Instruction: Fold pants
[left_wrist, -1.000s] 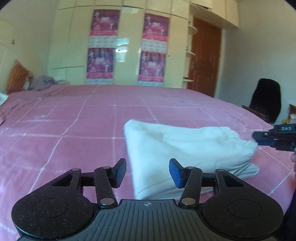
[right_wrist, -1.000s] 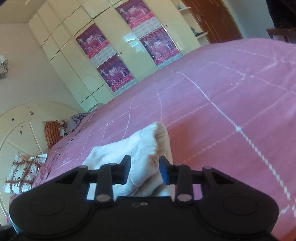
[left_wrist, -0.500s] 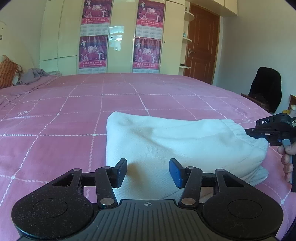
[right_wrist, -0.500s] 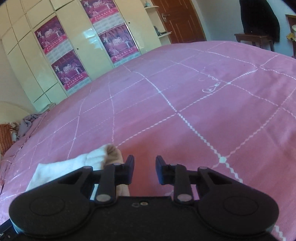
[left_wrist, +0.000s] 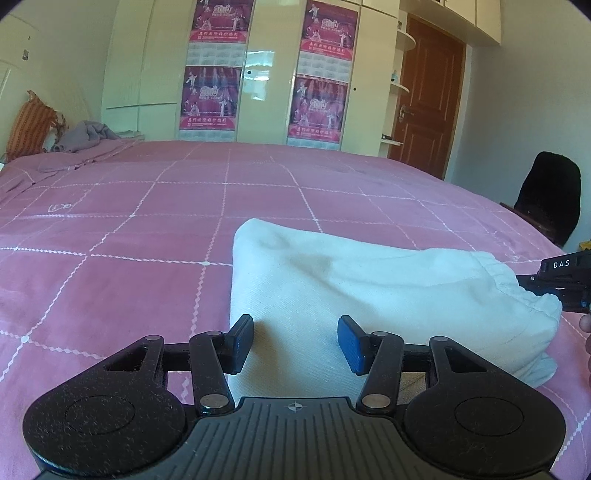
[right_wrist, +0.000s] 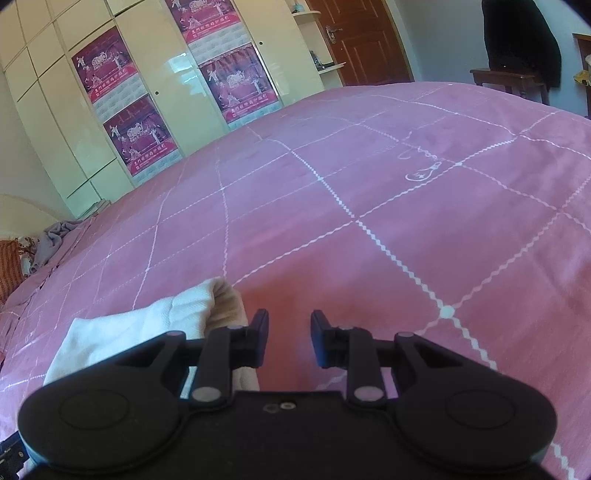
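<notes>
A wide pink bed cover (left_wrist: 147, 229) with a white grid fills both views, and on it lie cream-white pants (left_wrist: 369, 288), already folded into a compact bundle. A second ago the right gripper (right_wrist: 286, 338) pointed over the bundle's end; it has since swung aside and its jaws have just been closing, now standing narrowly apart over bare cover with nothing between them, the bundle just to its left. The left gripper (left_wrist: 295, 341) has drawn closer, its jaws spread and empty directly above the bundle's near edge. The fold looks nearly finished. Beyond stand a postered wardrobe (left_wrist: 258, 74), a brown door (left_wrist: 424, 99), a dark chair (left_wrist: 546, 199); nothing obstructs.
</notes>
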